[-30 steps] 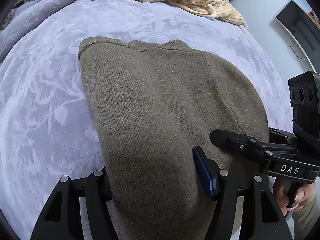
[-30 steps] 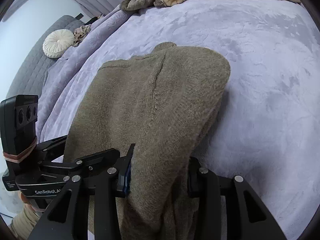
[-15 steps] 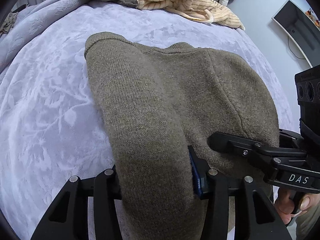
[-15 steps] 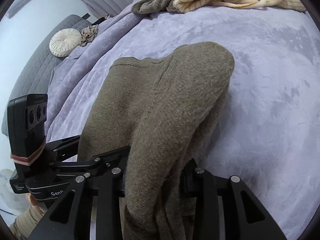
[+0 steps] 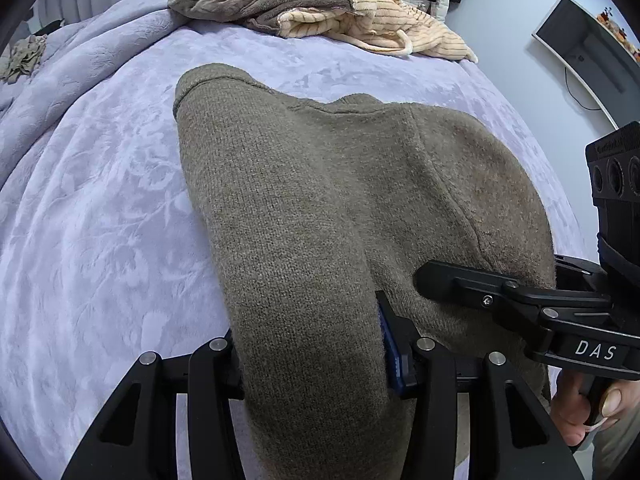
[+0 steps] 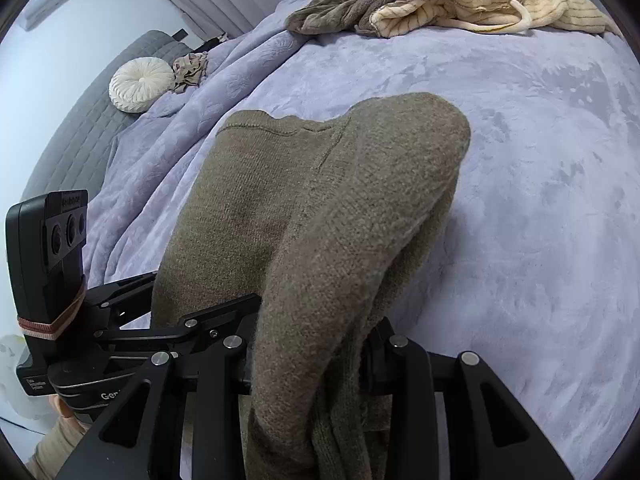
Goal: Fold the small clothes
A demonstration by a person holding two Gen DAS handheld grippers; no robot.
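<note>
Left wrist view: olive knit sweater [image 5: 328, 208], thick, matte, ribbed at the neck, near end raised off the lavender bedspread [image 5: 100, 220], far end resting on it. Left gripper [image 5: 316, 356] clamped on a bunched fold at one near corner. Right gripper [image 6: 308, 360] likewise pinched on a doubled wad — several layers between its pads. Risk, judged: a bulky, uneven bite may slip under the knit's weight, or the two corners travel unequally — the fold would land skewed. Unsorted garments [image 6: 440, 0] heaped at the far edge.
</note>
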